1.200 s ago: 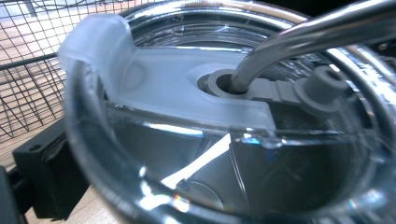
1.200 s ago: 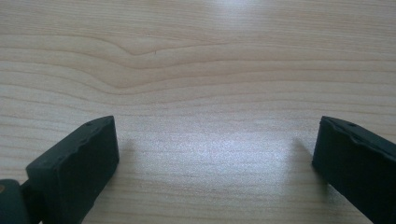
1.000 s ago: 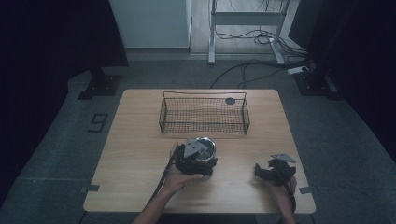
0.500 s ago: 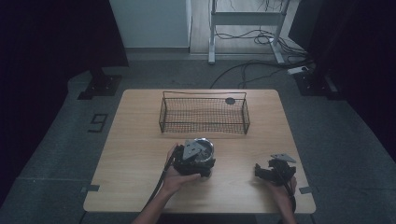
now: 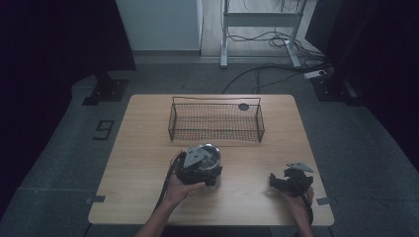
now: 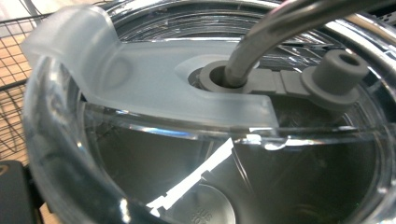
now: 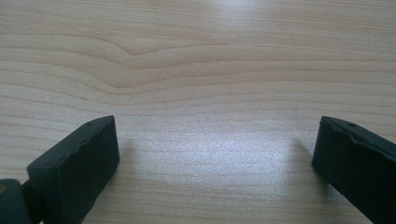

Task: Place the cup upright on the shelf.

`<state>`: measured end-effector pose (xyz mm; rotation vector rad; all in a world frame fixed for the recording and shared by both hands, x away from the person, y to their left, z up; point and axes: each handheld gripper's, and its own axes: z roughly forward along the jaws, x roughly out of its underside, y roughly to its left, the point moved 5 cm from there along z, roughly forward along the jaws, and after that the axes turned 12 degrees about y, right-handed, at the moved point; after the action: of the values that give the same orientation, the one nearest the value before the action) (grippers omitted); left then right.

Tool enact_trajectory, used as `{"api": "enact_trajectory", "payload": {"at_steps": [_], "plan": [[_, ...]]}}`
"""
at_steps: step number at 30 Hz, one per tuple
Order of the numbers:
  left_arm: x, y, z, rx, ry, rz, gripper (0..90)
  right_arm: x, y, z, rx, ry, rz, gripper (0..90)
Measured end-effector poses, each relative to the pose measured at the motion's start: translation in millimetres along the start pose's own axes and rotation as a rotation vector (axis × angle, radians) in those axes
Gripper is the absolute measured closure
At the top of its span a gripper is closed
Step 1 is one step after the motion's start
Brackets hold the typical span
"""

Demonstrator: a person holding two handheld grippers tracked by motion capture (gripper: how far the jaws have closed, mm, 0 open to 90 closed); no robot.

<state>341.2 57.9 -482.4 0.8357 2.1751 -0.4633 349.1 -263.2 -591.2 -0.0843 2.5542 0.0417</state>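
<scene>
The wooden surface [image 5: 148, 148] carries a wire basket [image 5: 216, 121] just beyond the left tool [image 5: 197, 165], which sits over a steel tumbler [image 5: 211, 150] with a clear lid [image 6: 154, 88] and a bent metal straw [image 6: 261, 42]. I cannot tell whether the left tool is clamped; its jaws are hidden. The right tool [image 7: 215, 154], jaws wide apart, holds nothing. A grip on the slick lid could slip and tip the tumbler.

One wire basket [image 5: 216, 121], one lidded cup [image 5: 209, 157] (with one metal straw [image 6: 261, 44]), perhaps one dark disc [image 5: 243, 106].
</scene>
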Motion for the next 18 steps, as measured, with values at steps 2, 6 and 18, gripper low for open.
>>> {"api": "enact_trajectory", "payload": {"at_steps": [2,6,18], "plan": [[-1.0,1.7,-2.9,-0.003,-0.003,-0.001,3.9,0.0,0.0,0.0,0.000,0.000,0.000,0.3],[-3.3,5.1,-9.1,-0.010,-0.007,0.001,3.9,0.0,0.0,0.0,0.000,0.000,0.000,0.2],[-11.5,21.6,-24.7,-0.021,-0.026,-0.020,3.9,0.0,0.0,0.0,0.000,0.000,0.000,0.3]]}}
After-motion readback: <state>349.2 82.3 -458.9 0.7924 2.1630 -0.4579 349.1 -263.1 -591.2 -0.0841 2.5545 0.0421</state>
